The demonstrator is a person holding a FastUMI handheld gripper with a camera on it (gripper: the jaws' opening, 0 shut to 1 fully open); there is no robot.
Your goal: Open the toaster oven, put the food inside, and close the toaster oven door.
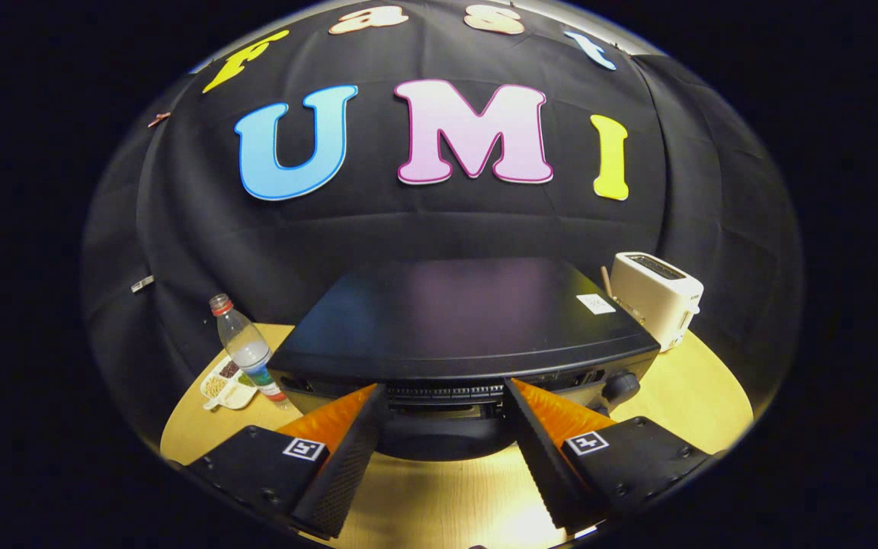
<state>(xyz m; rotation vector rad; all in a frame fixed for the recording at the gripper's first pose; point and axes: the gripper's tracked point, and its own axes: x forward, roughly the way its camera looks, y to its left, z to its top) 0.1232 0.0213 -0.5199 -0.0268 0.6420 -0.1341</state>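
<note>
The black toaster oven (462, 316) stands on the wooden table (698, 396), seen from above and in front, its flat top facing me. Its upper front edge with vent slots (447, 393) lies just ahead of my fingertips. A dark rounded part of the front, likely the door handle (439, 442), sits between the two fingers. My gripper (443, 396) is open, one finger (347, 450) on each side of that part, with nothing pressed between them. A control knob (622, 387) shows at the oven's right front. I cannot tell whether the door is open.
A white slot toaster (656, 297) stands behind the oven on the right. Left of the oven are a clear plastic bottle with a red cap (247, 347) and a small white divided dish of food (225, 383). Black cloth walls the booth behind.
</note>
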